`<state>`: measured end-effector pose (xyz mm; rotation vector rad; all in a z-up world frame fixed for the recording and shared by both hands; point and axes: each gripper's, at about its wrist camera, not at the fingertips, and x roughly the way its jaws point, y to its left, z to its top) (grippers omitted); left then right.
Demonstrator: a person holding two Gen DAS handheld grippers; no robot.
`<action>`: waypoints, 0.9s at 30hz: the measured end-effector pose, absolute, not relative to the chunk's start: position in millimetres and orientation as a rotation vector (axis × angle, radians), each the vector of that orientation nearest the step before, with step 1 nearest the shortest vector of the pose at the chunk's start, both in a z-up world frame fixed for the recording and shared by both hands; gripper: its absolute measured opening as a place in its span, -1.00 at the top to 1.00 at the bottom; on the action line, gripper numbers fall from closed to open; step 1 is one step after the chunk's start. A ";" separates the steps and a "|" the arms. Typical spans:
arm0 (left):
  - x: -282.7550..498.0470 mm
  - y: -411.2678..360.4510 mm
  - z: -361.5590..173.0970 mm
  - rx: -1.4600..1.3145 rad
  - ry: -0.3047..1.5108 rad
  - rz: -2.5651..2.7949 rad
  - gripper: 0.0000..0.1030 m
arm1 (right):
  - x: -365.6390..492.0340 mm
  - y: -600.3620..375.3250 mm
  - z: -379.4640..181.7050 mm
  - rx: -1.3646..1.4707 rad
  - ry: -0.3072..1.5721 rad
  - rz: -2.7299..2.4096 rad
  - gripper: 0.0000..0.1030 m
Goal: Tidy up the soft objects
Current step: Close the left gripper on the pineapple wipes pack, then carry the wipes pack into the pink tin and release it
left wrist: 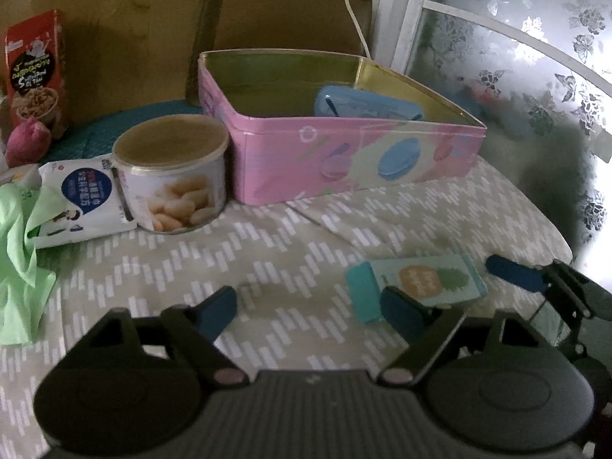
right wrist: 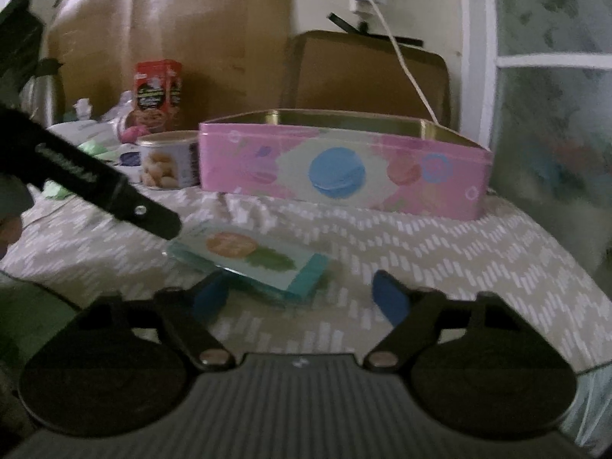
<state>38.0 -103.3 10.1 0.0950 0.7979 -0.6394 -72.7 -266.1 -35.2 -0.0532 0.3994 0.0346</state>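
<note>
A pink tin box [left wrist: 344, 153] stands open at the back of the cloth-covered table, with a blue packet [left wrist: 367, 105] inside; the box also shows in the right wrist view [right wrist: 344, 168]. A teal pack with a pineapple picture [left wrist: 420, 283] lies flat in front of it. My left gripper [left wrist: 310, 310] is open and empty, its right finger touching the pack's near corner. My right gripper [right wrist: 302, 298] is open, with the pineapple pack [right wrist: 252, 260] lying between and just beyond its fingers. The right gripper's blue finger [left wrist: 516, 273] shows at the right of the left wrist view.
A round biscuit can [left wrist: 172, 179] and a white pouch [left wrist: 80, 199] sit left of the box. A green cloth [left wrist: 19, 267] lies at the left edge, a pink soft item [left wrist: 26, 141] and a red carton [left wrist: 34, 69] behind. A frosted window [left wrist: 535, 76] is at right.
</note>
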 end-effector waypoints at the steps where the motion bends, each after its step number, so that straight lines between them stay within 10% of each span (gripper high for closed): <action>1: 39.1 -105.4 11.6 0.094 0.804 -0.650 -0.46 | -72.8 -264.8 -34.9 -0.058 0.397 0.046 -0.39; 10: 46.1 -153.8 14.0 0.079 0.878 -0.817 -0.20 | -74.0 -270.9 -30.3 -0.018 0.416 0.098 0.01; 27: 47.5 -270.9 12.5 0.131 0.906 -0.964 -0.41 | -93.0 -367.8 -31.7 0.116 0.404 -0.055 -0.02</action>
